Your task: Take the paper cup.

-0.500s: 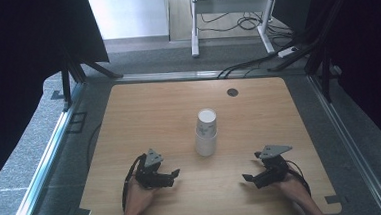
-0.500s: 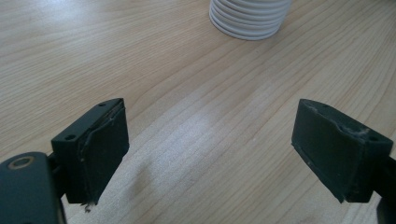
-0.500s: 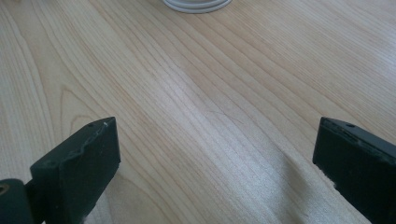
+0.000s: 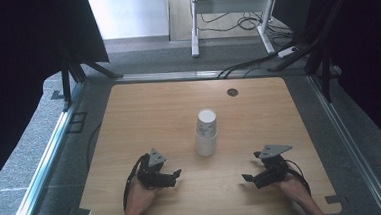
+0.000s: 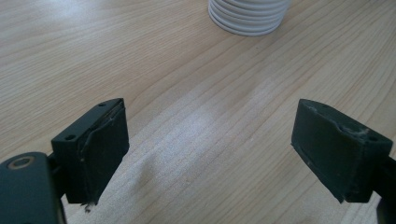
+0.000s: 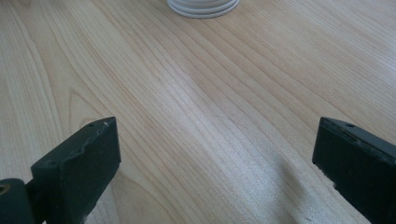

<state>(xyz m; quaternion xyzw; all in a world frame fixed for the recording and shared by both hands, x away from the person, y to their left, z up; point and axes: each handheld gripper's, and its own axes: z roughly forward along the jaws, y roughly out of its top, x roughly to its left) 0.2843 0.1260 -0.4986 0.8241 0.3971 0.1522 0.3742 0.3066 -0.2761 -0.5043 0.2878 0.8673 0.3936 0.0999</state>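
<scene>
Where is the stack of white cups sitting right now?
In the high view the stack of white cups stands upside down near the middle of the table, ahead of and between the left tongs and right tongs, touching neither.

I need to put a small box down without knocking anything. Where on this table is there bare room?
The whole far half of the table, behind the stack of white cups, is bare except a small dark disc near the far right. The strips left and right of the stack are free too. The near edge is crowded by the left gripper and right gripper.
</scene>
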